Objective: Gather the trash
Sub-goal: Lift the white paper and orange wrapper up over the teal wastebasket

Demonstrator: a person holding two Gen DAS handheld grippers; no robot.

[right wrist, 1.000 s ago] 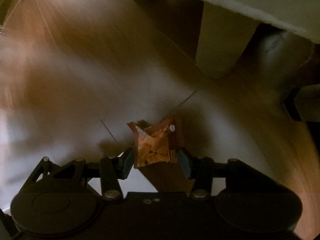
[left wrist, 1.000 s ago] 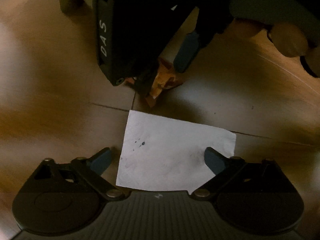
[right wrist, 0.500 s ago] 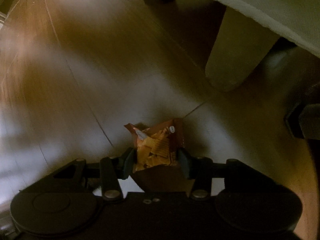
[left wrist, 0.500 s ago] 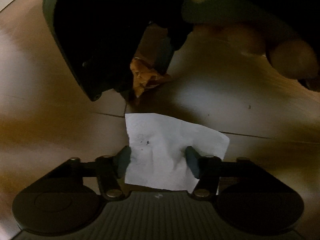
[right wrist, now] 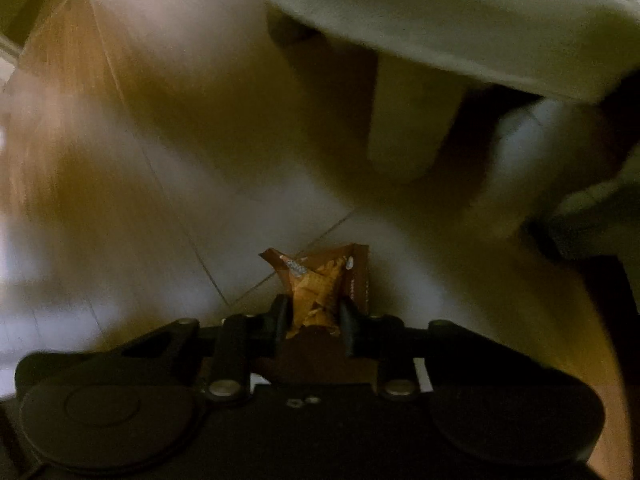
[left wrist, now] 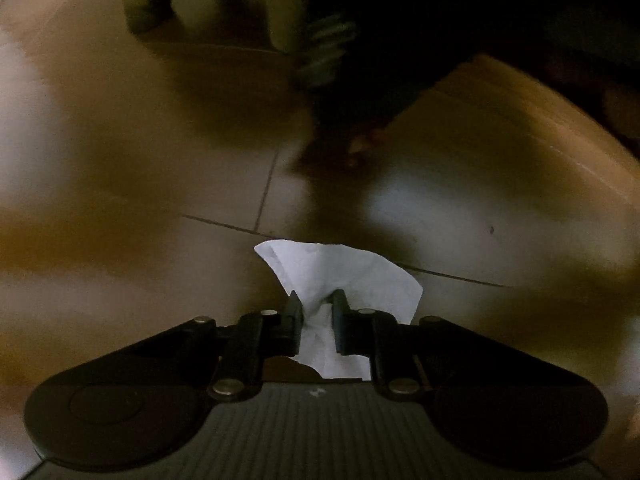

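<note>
Wooden plank floor point(left wrist: 120, 168) (glossy, dim), pale furniture leg point(right wrist: 408, 128)

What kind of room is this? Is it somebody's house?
Probably a room in a home. There's a wooden plank floor, a pale furniture leg under a white cover, and litter like a tissue.

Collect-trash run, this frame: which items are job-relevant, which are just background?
Job:
- crumpled white paper napkin, pinched in the left gripper
- crinkled orange snack wrapper, pinched in the right gripper

Background:
- glossy wooden plank floor
- pale furniture leg
- white fabric cover
</note>
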